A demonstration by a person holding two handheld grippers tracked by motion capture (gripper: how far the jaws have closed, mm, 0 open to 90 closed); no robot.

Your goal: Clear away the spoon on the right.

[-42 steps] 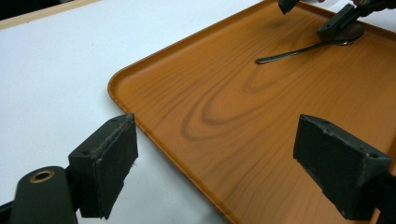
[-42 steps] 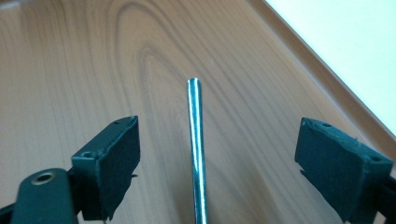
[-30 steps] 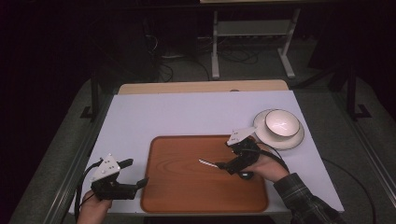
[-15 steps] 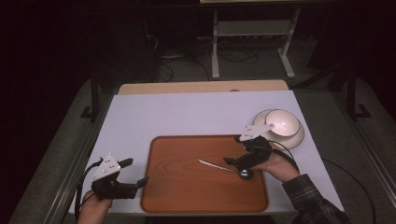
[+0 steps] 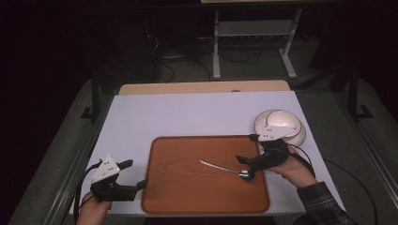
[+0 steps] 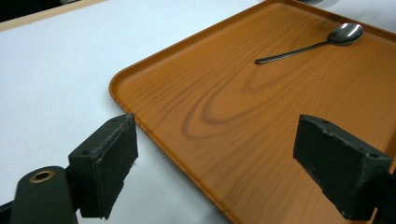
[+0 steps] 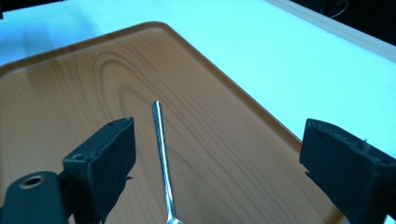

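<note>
Right gripper view: spoon (image 7: 161, 158) bowl cut off by the bottom edge; handle alone runs up between the jaws. Tray (image 7: 70, 93) cut off at left and bottom.

Left gripper view: tray (image 6: 261, 116) runs off right and bottom edges; right jaw clipped at the corner.

High view: bowl (image 5: 280, 125) near rim hidden behind right gripper (image 5: 248, 149); possibly sits on a plate, too blurred to tell. Left hand (image 5: 91, 211) cut by bottom edge.
</note>
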